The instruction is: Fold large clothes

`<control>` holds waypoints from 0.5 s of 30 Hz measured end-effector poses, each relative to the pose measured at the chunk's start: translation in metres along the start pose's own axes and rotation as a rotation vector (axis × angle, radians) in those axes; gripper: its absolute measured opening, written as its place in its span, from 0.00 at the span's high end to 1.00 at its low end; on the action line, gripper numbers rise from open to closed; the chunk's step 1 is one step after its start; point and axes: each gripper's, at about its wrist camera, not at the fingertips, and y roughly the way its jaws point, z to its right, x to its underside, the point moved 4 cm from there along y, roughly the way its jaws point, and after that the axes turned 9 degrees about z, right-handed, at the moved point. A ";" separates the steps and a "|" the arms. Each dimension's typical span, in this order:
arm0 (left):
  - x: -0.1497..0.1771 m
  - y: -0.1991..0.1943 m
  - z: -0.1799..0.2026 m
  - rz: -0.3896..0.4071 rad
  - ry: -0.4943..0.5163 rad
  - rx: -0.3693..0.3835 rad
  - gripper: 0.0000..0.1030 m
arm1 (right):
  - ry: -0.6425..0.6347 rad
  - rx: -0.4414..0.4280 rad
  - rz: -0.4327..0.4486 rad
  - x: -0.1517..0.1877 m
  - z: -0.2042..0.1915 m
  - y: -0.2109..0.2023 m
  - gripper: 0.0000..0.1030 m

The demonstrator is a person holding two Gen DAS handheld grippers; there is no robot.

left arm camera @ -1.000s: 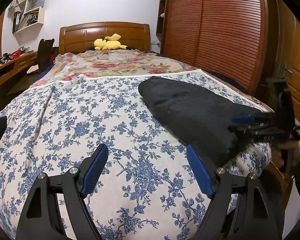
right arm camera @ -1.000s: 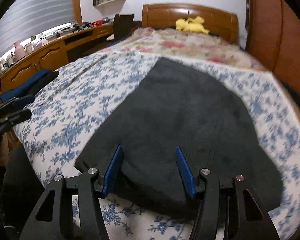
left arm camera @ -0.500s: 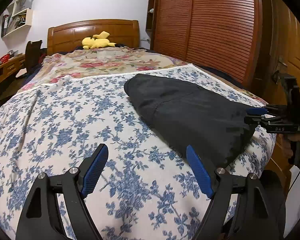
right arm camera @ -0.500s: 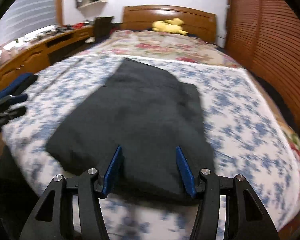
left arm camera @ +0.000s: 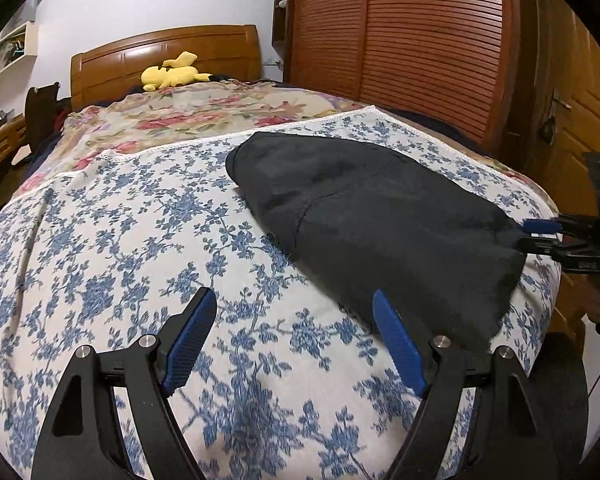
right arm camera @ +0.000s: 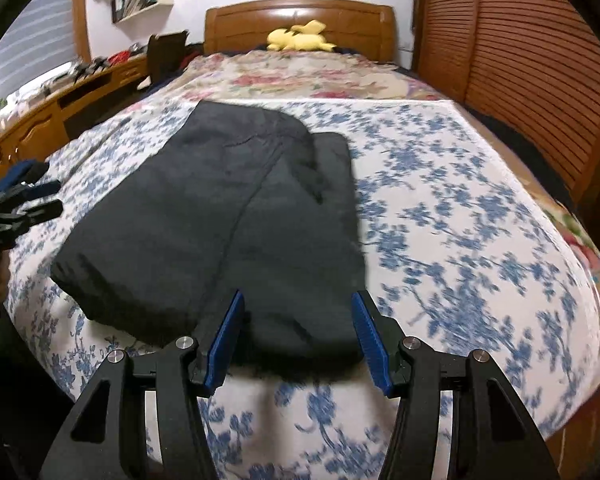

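A black garment (left arm camera: 380, 220) lies folded flat on the blue-flowered sheet (left arm camera: 100, 240), towards the bed's right side. My left gripper (left arm camera: 294, 304) hovers open over bare sheet, its right fingertip just short of the garment's near corner. In the right wrist view the garment (right arm camera: 220, 220) stretches away from me. My right gripper (right arm camera: 298, 304) stands open over its near edge, with cloth lying between the pads and neither pad pressing on it. From the left wrist view the right gripper (left arm camera: 528, 236) shows at the garment's far right corner. The left gripper (right arm camera: 24, 200) appears at the left edge.
A yellow plush toy (left arm camera: 172, 74) lies by the wooden headboard (right arm camera: 300, 12) on a red-flowered cover. A slatted wooden wardrobe (left arm camera: 420, 40) runs along the bed's right side. A wooden desk (right arm camera: 60, 108) stands along the left.
Both grippers have moved sideways. The left one has come closer to the garment's corner. The right one has slid rightwards along the near edge. Both jaws stay as wide as before.
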 end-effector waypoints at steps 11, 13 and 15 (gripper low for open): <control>-0.019 0.043 -0.011 -0.019 0.007 -0.007 0.21 | 0.083 -0.002 -0.052 0.013 0.005 0.030 0.41; -0.023 0.050 -0.012 -0.024 0.009 -0.012 0.21 | 0.083 -0.020 -0.061 0.013 0.004 0.039 0.39; -0.028 0.060 -0.014 -0.030 0.006 -0.014 0.21 | 0.088 -0.038 -0.061 0.013 0.007 0.052 0.37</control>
